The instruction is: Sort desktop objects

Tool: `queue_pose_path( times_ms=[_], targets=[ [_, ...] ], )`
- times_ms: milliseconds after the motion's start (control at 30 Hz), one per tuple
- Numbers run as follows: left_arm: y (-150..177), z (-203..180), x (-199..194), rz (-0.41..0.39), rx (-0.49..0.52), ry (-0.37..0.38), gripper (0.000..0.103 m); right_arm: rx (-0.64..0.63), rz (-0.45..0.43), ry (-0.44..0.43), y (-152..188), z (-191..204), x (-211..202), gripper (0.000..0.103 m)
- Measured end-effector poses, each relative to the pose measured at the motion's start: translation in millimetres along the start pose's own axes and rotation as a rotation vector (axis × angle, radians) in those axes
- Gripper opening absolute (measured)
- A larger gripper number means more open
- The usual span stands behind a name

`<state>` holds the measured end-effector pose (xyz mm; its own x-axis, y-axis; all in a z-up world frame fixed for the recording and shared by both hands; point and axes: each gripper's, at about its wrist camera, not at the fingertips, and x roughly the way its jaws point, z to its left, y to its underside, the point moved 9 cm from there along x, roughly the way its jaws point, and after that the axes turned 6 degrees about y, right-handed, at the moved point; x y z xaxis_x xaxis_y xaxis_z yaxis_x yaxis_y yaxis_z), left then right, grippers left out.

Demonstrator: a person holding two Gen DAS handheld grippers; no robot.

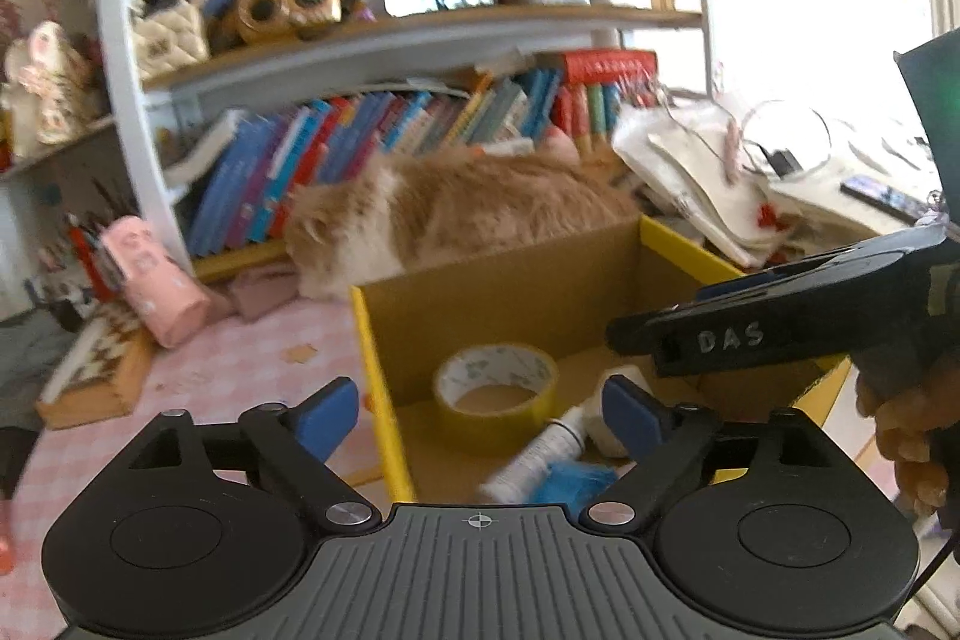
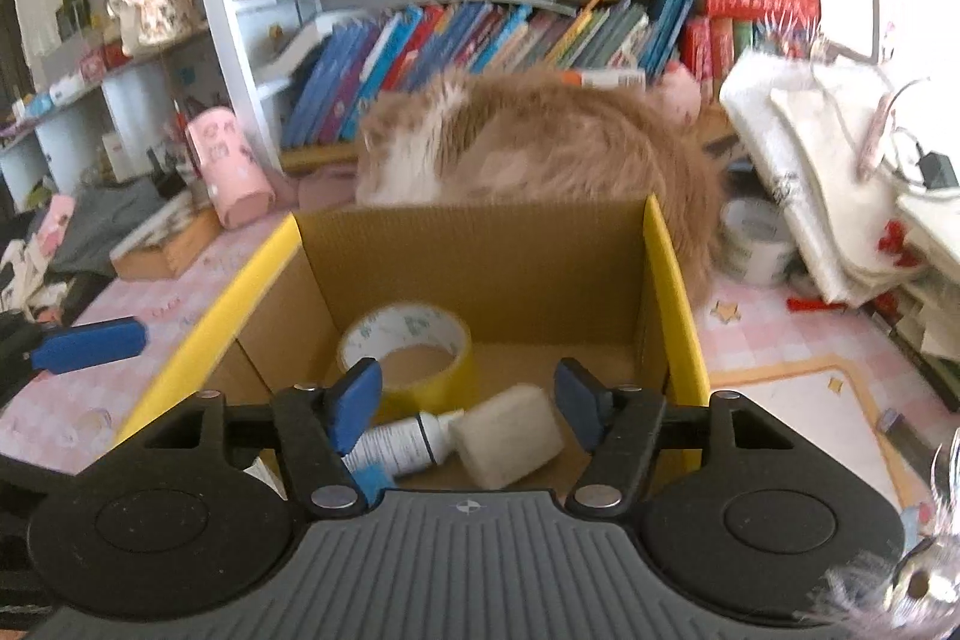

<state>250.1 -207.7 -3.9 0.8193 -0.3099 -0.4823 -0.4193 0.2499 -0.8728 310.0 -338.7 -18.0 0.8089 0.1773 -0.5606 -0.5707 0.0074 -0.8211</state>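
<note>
While both grippers gape, L gripper [image 1: 480,415], R gripper [image 2: 468,403], tape roll [image 2: 405,340] in box [image 2: 480,250]

The fluffy ginger-and-white cat [image 2: 540,142] is motion-blurred, its lower body hidden behind the yellow-edged cardboard box [image 2: 480,244]. A small blue fuzzy object [image 1: 570,481] lies partly hidden behind the gripper body, unidentifiable.

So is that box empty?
No. The box holds a tape roll, a small bottle and a white block.
</note>
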Motion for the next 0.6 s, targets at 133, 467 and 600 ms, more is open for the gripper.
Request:
queue_pose_path(
  times_ms=[133, 467, 600],
  targets=[
    [-2, 12, -25, -0.035, -0.030, -0.052, 0.097, 0.022, -0.059, 0.000, -11, 1, -21, 0.064],
    [15, 61, -82, -0.036, -0.120, -0.161, 0.100, 0.023, -0.125, 0.009, -9, 19, -64, 0.065],
    [30, 78, -100, -0.028, -0.164, -0.195, 0.100, 0.010, -0.111, 0.009, 1, 33, -73, 0.065]
  ],
)
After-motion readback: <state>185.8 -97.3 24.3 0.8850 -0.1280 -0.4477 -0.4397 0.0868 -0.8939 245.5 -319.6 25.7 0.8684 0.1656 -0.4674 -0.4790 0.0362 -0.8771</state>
